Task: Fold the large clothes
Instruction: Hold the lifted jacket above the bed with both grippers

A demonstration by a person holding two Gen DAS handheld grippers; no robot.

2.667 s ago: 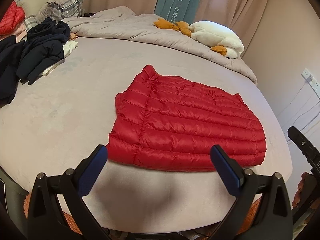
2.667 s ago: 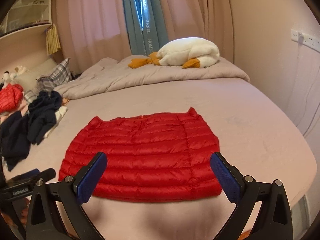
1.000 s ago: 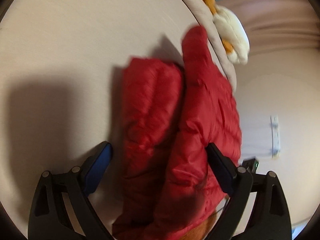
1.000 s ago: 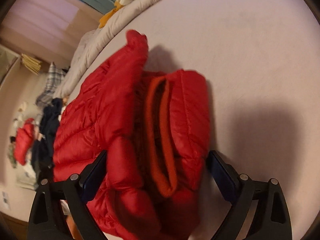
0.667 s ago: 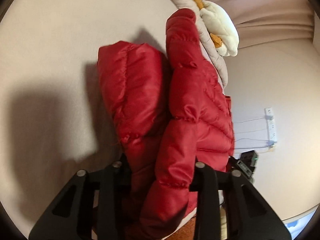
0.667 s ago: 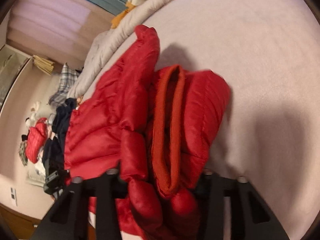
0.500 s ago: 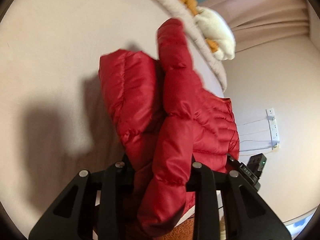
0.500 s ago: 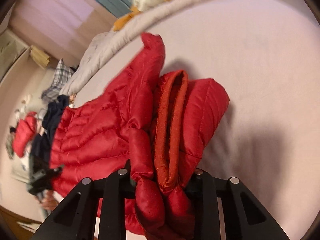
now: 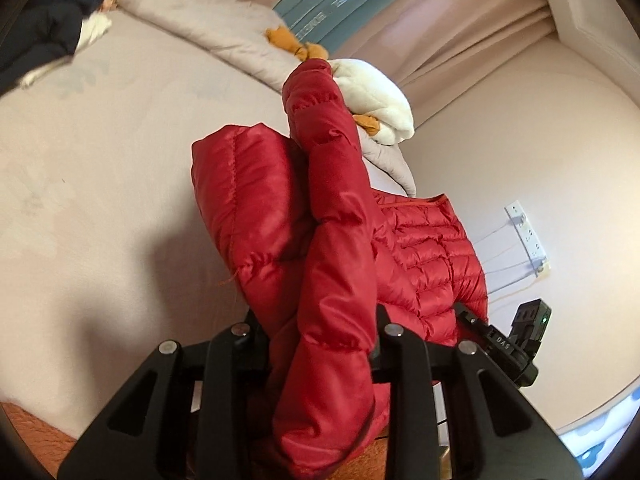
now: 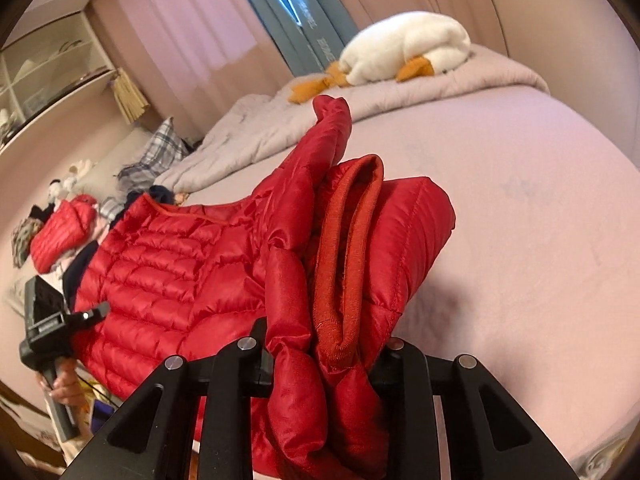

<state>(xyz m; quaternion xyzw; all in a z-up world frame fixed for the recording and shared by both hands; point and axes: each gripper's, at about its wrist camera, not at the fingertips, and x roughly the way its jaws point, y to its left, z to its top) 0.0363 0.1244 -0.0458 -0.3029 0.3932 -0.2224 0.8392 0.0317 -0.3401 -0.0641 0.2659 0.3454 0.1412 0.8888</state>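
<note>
- In the left wrist view, the dark navy garments (image 9: 44, 28) lie at the upper left on the pale pink bed sheet (image 9: 100, 152), beside the rumpled grey quilt (image 9: 208, 12)
- At the centre, the red quilted down jacket (image 9: 320, 248) is bunched and raised off the bed, one end sticking up toward the white plush goose with orange feet (image 9: 372, 100)
- The left claw (image 9: 316, 344), bottom centre, has just been closing and is clenched on a thick fold of the jacket
- At the lower right, the other black gripper body shows behind the jacket, with a white wall socket strip (image 9: 528, 240) above it
- In the right wrist view, a hand (image 10: 66, 384) at the lower left grips the left tool's handle, and a second red padded garment (image 10: 60, 232) lies above it
- The jacket spans from left of centre to the middle, its orange-red knit lining (image 10: 344, 264) exposed
- The right claw (image 10: 324, 356), bottom centre, has just been closing and is clamped on the jacket's folded edge
</note>
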